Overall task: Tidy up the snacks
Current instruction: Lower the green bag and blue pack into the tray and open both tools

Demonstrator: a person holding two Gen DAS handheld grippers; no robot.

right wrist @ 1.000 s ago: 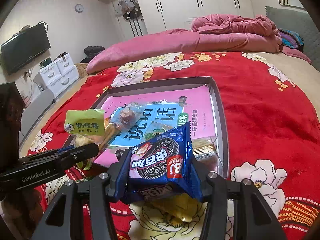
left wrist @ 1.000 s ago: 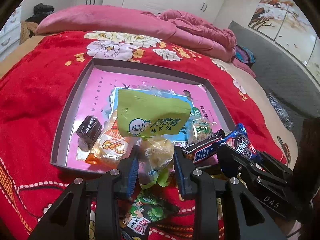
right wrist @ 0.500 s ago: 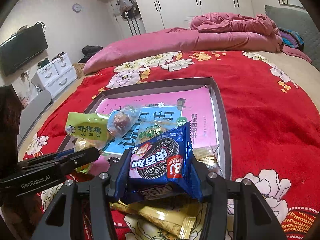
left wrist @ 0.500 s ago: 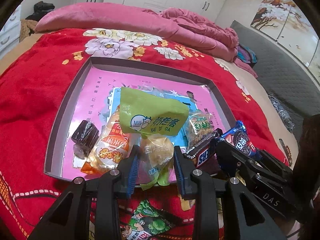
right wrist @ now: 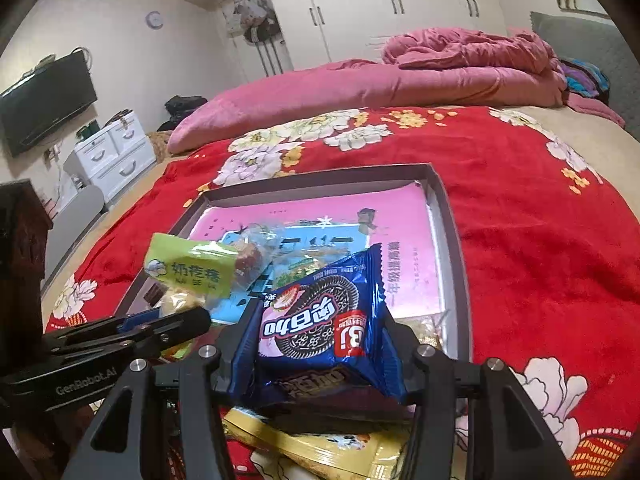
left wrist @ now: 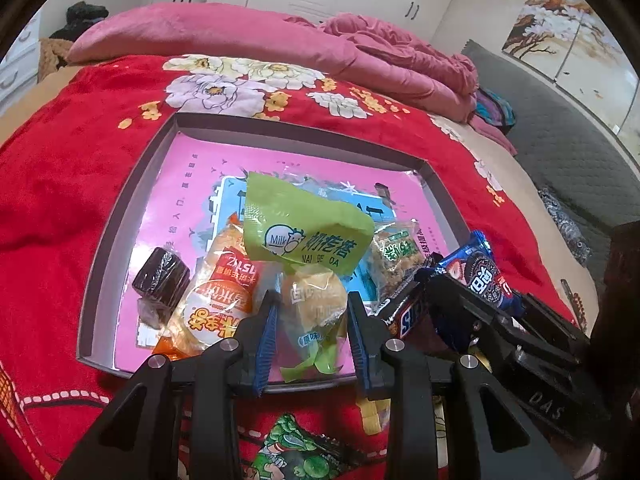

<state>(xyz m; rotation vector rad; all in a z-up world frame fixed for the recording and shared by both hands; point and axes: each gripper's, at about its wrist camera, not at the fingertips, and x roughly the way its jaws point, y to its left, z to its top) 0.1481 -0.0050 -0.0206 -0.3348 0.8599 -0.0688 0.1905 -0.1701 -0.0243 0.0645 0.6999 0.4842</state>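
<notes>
Red floral blanket under grey tray w/ pink liner. My L gripper clamped on green milk-snack packet, held over tray's near edge. My R gripper clamped on blue cookie pack, just beside tray's near-right corner.

Snacks in tray, tray on bedspread, pillow seemingly behind.

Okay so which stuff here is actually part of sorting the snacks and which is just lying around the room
Part of the job:
- green milk snack bag, held in the left gripper
- blue cookie pack, held in the right gripper
- grey tray
- brown wrapped sweet
- green pea packet

Just lying about:
- pink duvet
- television
- white drawers
</notes>
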